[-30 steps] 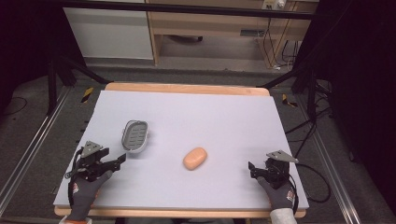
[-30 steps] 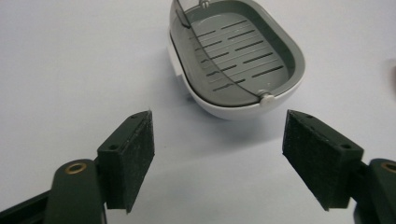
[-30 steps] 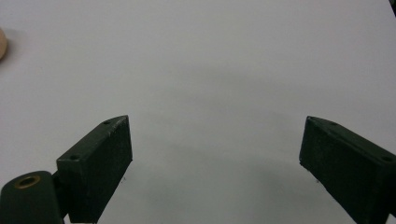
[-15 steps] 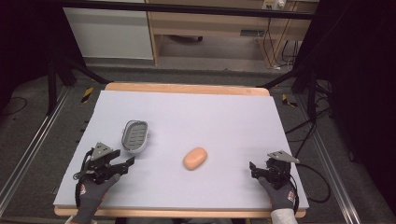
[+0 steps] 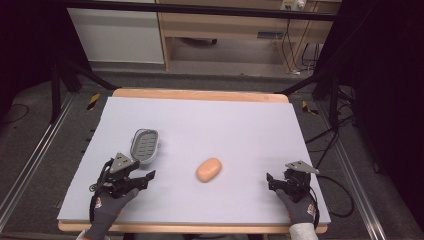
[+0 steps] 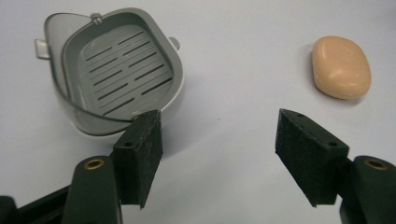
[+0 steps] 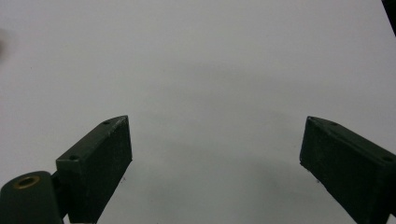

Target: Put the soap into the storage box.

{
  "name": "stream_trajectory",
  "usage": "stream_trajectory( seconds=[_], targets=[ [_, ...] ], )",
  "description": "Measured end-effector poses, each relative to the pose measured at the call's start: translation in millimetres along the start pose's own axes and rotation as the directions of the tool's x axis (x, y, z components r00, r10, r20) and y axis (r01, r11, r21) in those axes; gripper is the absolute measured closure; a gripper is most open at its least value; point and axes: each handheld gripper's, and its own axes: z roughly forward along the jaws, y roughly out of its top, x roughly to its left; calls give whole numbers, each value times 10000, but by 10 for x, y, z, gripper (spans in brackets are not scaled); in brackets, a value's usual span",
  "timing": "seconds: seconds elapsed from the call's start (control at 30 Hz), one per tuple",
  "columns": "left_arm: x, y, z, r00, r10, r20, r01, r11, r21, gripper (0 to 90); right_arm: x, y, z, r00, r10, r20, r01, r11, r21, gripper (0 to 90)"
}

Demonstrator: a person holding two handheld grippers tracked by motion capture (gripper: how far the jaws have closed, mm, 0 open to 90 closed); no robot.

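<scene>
An orange bar of soap (image 5: 209,169) lies near the middle of the pale mat (image 5: 225,125). A grey slotted soap dish (image 5: 144,145) sits to its left. My left gripper (image 5: 140,178) hovers open just in front of the dish, between dish and soap. In the left gripper view the dish (image 6: 116,74) is at upper left behind the left jaw and the soap (image 6: 342,67) at upper right, with my left gripper (image 6: 224,154) holding nothing. My right gripper (image 5: 276,181) stands open at the front right; in its own view my right gripper (image 7: 215,163) faces bare mat.
The mat covers a wooden table (image 5: 200,94) whose edge shows at the back. Black frame bars and cables (image 5: 340,195) lie around the table on the floor. A cabinet stands beyond the far edge.
My left gripper has moved right and forward, from the front left corner to just in front of the soap dish. The right gripper, soap and dish have stayed put.
</scene>
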Motion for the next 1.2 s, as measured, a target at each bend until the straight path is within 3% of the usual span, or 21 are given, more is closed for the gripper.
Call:
stream_trajectory(
  seconds=[0.47,0.73,1.2],
  targets=[
    [-165,266,27,9973,518,521,-511,9986,-161,291,11,6,4,10000,34,73,-34,10000,38,93],
    [-246,368,89,9934,776,849,-777,9970,-13,282,20,9,5,10000,32,56,-32,10000,20,91],
    [-473,560,325,9836,1056,1459,-1097,9938,200,282,31,19,9,10000,-34,-14,34,10000,0,86]
  ],
)
